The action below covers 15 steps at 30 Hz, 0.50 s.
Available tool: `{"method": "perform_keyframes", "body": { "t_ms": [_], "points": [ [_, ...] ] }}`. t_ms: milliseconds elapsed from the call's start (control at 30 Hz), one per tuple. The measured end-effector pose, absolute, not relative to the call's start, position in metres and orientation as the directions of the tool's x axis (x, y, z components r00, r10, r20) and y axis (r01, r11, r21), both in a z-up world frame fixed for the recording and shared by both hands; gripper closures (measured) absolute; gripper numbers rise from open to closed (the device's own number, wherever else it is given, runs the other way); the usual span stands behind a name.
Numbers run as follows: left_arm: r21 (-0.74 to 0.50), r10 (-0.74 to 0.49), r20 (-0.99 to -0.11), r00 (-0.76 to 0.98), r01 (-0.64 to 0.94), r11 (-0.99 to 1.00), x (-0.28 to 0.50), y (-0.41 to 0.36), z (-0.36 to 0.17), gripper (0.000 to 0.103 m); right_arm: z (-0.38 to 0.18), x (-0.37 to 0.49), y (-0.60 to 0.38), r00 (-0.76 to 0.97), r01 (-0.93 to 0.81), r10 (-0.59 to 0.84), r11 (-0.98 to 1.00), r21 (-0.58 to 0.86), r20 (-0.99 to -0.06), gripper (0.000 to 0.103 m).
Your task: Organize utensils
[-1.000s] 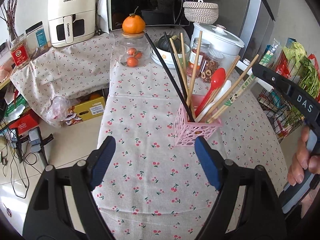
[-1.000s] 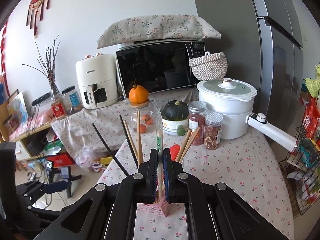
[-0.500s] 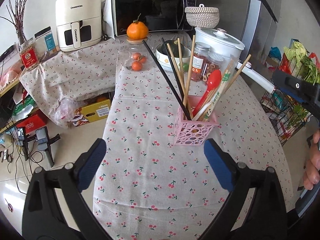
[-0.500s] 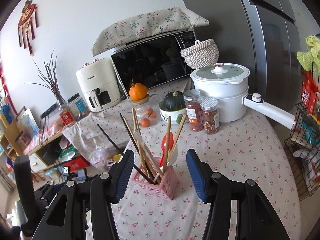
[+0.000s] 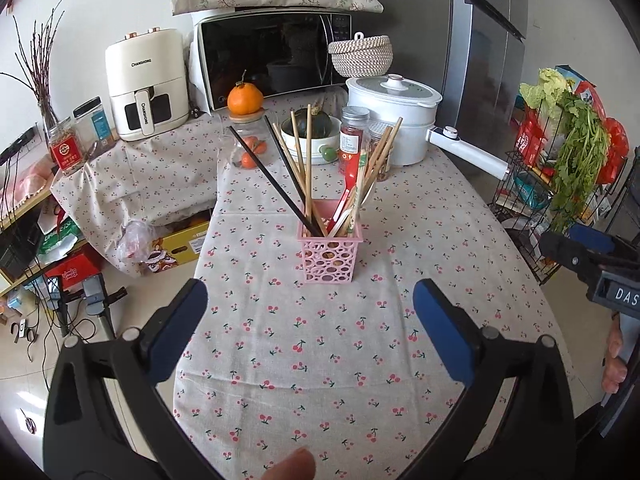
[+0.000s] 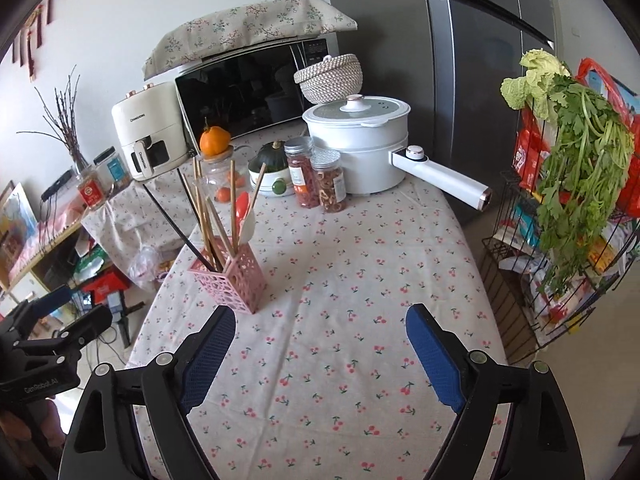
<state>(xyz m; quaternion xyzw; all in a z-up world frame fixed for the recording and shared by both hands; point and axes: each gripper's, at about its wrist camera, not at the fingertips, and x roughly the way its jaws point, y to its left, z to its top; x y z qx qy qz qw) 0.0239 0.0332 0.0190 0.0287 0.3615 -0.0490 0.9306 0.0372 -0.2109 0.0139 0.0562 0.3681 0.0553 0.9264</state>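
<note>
Utensil tips (image 5: 320, 226) hidden inside pink holder (image 5: 327, 258)

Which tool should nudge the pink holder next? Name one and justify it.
Left, probably. In its view the pink holder sits centred just ahead of the left tool, which is empty and opening. From the right tool, also empty and opening, the holder lies off to its left.

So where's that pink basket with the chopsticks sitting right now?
The pink basket stands upright near the middle of the cherry-print table. In the left wrist view it is dead ahead, in front of the jars and the white pot.
</note>
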Motion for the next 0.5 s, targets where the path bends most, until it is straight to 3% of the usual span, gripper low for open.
{"method": "perform_keyframes", "body": {
  "t_ms": [233,500],
  "points": [
    [0.042,-0.040,-0.686,0.727,0.094,0.995,0.030,0.018,0.012,0.001,0.010,0.039,-0.217,0.717,-0.013,0.064,0.997,0.079,-0.694,0.002],
    [0.052,-0.025,-0.681,0.732,0.083,0.995,0.029,0.010,0.010,0.001,0.008,0.046,-0.215,0.713,-0.012,0.049,0.998,0.058,-0.700,0.001]
  ]
}}
